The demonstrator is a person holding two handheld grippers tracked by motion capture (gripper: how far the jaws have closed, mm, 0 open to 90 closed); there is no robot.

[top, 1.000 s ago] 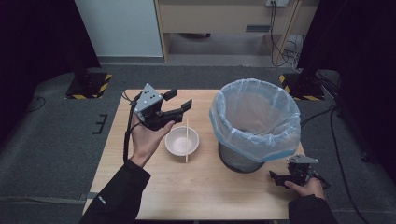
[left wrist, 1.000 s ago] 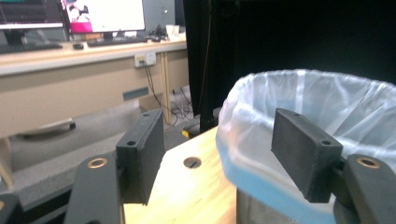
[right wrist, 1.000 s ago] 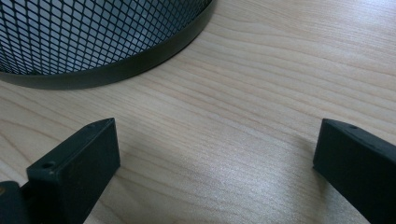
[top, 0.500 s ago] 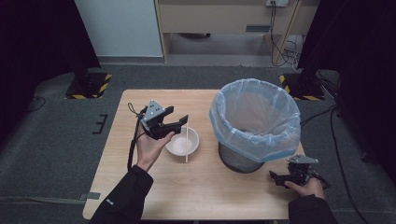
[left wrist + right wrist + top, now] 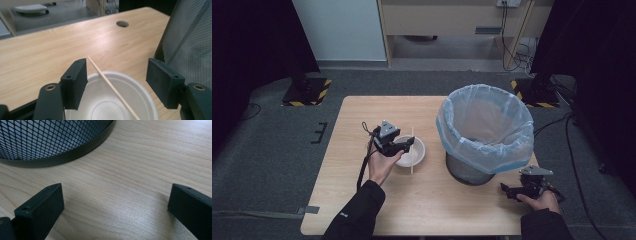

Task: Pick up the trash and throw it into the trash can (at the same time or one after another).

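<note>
Lowered since a second ago: left gripper (image 5: 407, 145) now down over the white bowl (image 5: 412, 152) mid-tabletop (image 5: 362, 115), fingers (image 5: 75, 82) spread wide astride the wooden skewer (image 5: 110, 86) lying across the rim, nothing gripped. Probably closing in to pick up. Wrist angled downward. Right gripper (image 5: 512, 191) parked beside the mesh bin (image 5: 472, 172), fingers open, empty.

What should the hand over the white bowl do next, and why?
Probably lower the left tool a little more and close it on the white bowl. Its jaws stand open just above the bowl's near rim, gripping nothing yet. A thin wooden stick lies across the bowl, so go gently or it may roll off. The lined bin waits beside it.
</note>
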